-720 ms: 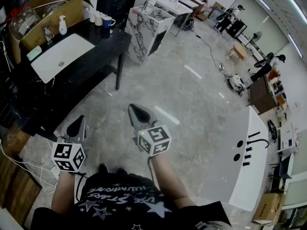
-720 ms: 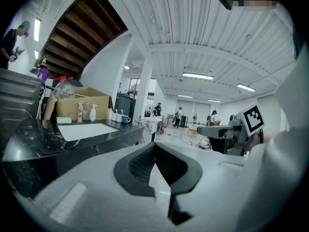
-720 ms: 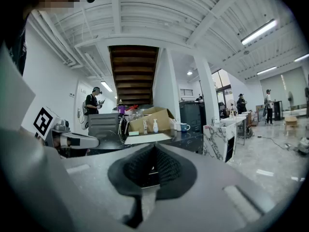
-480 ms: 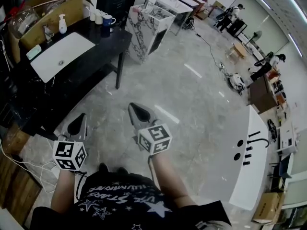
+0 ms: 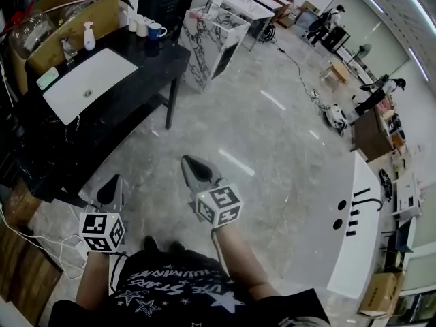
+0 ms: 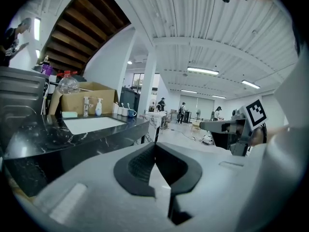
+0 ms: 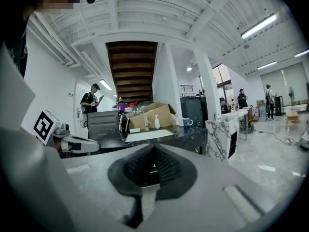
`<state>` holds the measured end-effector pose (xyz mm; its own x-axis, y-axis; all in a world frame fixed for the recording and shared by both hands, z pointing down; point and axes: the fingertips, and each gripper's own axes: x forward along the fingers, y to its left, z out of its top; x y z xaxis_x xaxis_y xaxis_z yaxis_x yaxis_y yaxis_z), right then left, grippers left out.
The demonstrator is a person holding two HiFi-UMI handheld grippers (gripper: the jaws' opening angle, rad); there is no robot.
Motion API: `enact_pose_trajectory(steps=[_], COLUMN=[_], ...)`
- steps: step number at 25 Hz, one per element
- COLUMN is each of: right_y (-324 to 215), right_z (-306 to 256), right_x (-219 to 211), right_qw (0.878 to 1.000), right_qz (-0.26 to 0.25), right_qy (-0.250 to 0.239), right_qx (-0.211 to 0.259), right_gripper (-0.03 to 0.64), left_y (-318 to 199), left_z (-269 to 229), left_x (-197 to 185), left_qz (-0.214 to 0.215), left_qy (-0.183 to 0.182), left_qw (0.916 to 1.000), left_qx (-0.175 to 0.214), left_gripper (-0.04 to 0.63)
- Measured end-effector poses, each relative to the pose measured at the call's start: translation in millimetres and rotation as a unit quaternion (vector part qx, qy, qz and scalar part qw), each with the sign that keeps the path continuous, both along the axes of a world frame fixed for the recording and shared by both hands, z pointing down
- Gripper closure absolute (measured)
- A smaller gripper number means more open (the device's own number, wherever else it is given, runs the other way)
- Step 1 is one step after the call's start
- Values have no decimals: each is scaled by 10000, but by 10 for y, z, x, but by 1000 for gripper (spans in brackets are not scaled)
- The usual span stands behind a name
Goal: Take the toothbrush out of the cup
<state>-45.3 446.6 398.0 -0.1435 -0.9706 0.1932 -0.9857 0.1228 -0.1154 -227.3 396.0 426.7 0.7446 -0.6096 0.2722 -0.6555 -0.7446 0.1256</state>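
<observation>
The toothbrush is too small to make out, its cup upper left on the black table, so my left claw and right claw, both closed and empty, must get closer first.

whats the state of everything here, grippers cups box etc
Left hand-held gripper: shut, empty, over the floor.
Right hand-held gripper: shut, empty.
Blue ceramic mug: upright on the black table; contents too small to tell.
White cups: upright beside the mug.
White pump bottle: upright.
Brown cardboard box: open on top.
White rectangular sink basin: empty.
</observation>
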Motion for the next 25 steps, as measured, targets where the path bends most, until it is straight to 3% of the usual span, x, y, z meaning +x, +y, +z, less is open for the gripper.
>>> enact_pose_trajectory(steps=[4, 8, 13, 17, 25], right_y=[-107, -189, -351, -561, -1358], right_z=[-88, 11, 131, 170, 289], right_x=[-30, -90, -94, 18, 538], right_qw=[9993, 9992, 9993, 9991, 9994], right_qz=[103, 175, 172, 145, -226], right_qy=[-223, -285, -331, -382, -240], right_qx=[285, 200, 7, -59, -114], right_gripper=[609, 440, 328, 295, 295], left_y=[-137, -191, -364, -564, -1126], left_z=[-40, 66, 124, 133, 207], left_x=[-92, -181, -261, -223, 89], left_qz=[8, 113, 126, 48, -329], left_qy=[128, 61, -14, -35, -164], left_qw=[9999, 9999, 9999, 10000, 9993], left_qx=[67, 4, -24, -34, -53], left_gripper=[586, 586, 586, 586, 586])
